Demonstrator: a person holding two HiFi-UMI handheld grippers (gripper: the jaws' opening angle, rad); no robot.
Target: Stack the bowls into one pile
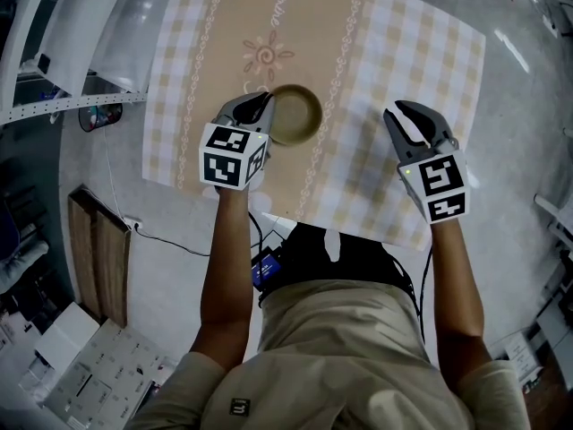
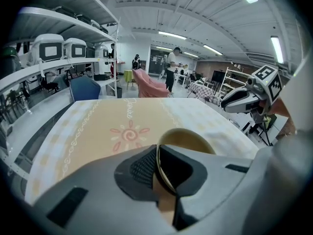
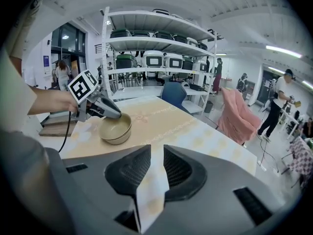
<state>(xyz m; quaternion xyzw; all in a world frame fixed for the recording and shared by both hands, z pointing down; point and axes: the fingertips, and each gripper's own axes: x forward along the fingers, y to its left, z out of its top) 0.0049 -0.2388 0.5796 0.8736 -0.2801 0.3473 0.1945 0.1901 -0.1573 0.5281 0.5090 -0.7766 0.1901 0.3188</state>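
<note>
A beige bowl [image 1: 295, 115] sits near the middle of the checked tablecloth [image 1: 403, 52]. In the right gripper view it shows as two bowls [image 3: 116, 128] nested one in the other. My left gripper [image 1: 266, 107] is at the bowl's left rim. In the left gripper view the upper bowl [image 2: 188, 140] has its thin rim pinched between the two pads, so the left gripper [image 2: 159, 153] is shut on it. My right gripper [image 1: 405, 115] hovers over the cloth to the right, apart from the bowls. It is open [image 3: 157, 160], with only cloth showing between its jaws.
The table's near edge runs just in front of both hands. A wooden board [image 1: 98, 249] and a cable lie on the floor at the left. Shelving [image 3: 156, 58] stands past the table's far side, with a pink-draped chair [image 3: 237, 116] and people further off.
</note>
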